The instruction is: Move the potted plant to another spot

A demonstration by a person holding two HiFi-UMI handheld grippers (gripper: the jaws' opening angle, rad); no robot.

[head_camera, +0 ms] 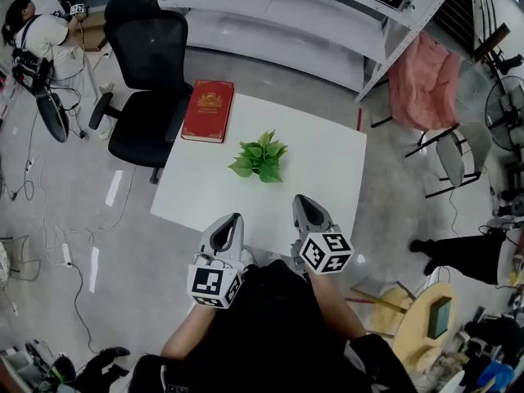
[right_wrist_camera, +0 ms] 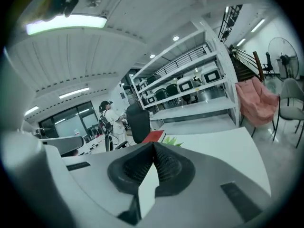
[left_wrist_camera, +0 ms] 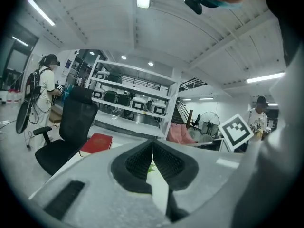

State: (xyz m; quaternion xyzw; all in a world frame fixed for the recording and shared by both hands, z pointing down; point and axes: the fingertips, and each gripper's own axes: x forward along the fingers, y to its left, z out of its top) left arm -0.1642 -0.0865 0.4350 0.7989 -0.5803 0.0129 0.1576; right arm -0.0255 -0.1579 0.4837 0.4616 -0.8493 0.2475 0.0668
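**Poised at the near edge, no grip on the plant yet**

Closest in: left gripper [head_camera: 232, 223] and right gripper [head_camera: 304, 203], side by side at the six o'clock edge of the white table [head_camera: 327, 170]. Both pinched closed on nothing, tips aimed toward twelve. Held low and close to the body, forearms angled inward. Reads as a ready stance, not a grasp. Dead ahead, near the table's centre: the potted plant [head_camera: 260, 159], upright, untouched, well apart from either tip, pot hidden under the leaves. Off at eleven o'clock, a red book [head_camera: 208, 110] by the far edge. Bare tabletop at three o'clock, probably the easiest drop spot. Calls for opening up before any reach.
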